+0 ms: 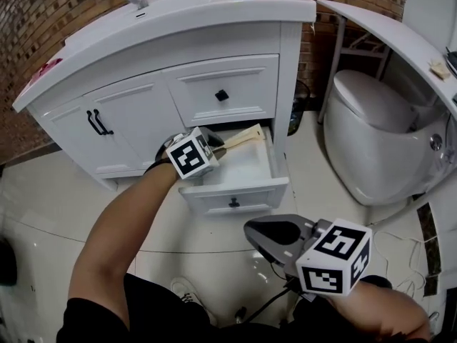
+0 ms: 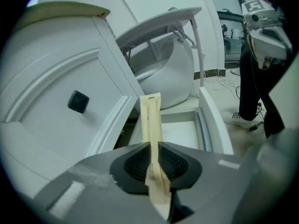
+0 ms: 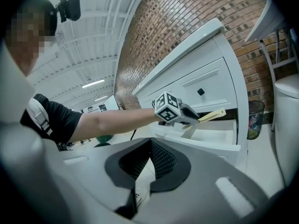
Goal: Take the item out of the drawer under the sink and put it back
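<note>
The bottom drawer point(image 1: 235, 191) of the white sink cabinet stands pulled out. My left gripper point(image 1: 218, 148) hovers over its back left corner, shut on one end of a long beige paper packet point(image 1: 243, 138). In the left gripper view the packet point(image 2: 152, 120) runs up from between the pads of the gripper point(image 2: 154, 148), above the open drawer point(image 2: 210, 120). The right gripper view shows the same packet point(image 3: 212, 115) sticking out of the left gripper point(image 3: 191, 115) over the drawer point(image 3: 210, 143). My right gripper point(image 1: 275, 238) hangs low in front of the cabinet, shut and empty, with its pads point(image 3: 149, 143) together.
A closed upper drawer with a black knob point(image 1: 222, 95) sits just above the open one. Cabinet doors with black handles point(image 1: 98, 122) are to the left. A toilet point(image 1: 371, 134) stands to the right, a mesh bin point(image 3: 254, 118) beside the cabinet, and cables point(image 1: 403, 245) lie on the floor.
</note>
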`<state>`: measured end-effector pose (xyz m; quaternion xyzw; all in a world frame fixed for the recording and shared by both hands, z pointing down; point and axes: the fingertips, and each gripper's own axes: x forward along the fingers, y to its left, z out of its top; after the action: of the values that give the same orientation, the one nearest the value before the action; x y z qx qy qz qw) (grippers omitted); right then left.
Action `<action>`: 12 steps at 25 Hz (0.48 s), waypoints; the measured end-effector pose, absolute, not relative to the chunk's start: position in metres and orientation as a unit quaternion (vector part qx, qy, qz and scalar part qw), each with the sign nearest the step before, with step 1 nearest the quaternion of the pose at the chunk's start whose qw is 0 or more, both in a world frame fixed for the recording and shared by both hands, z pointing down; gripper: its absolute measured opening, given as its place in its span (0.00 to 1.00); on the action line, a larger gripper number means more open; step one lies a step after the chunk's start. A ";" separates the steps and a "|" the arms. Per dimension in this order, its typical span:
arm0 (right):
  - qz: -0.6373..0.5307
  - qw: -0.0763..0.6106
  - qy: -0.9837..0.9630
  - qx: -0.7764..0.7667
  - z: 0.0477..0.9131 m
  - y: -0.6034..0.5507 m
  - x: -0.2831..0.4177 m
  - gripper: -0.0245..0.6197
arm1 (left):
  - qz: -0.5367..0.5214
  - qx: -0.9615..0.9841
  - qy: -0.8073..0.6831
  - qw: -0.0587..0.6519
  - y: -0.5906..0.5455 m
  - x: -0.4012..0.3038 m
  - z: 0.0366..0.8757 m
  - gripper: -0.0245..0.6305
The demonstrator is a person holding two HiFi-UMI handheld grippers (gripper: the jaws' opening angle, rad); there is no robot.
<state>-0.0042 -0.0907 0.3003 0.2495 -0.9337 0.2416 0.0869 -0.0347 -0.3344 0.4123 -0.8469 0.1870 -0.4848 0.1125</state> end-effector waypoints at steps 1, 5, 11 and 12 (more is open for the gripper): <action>0.241 0.086 -0.933 0.252 0.300 -0.091 -0.003 0.04 | -0.474 -0.852 0.192 0.112 -0.328 -0.037 0.403 0.12; 0.237 0.079 -0.932 0.263 0.296 -0.092 0.004 0.04 | -0.413 -0.876 0.221 0.113 -0.295 -0.045 0.358 0.12; 0.231 0.070 -0.931 0.272 0.288 -0.093 0.010 0.04 | -0.323 -0.907 0.250 0.104 -0.239 -0.050 0.307 0.12; 0.229 0.069 -0.932 0.273 0.287 -0.092 0.010 0.04 | -0.311 -0.911 0.253 0.102 -0.230 -0.052 0.302 0.12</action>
<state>0.0096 -0.0923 0.2868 0.2726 -0.9319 0.2289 0.0689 -0.0523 -0.2303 0.3017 -0.9106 0.2529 -0.3105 0.1023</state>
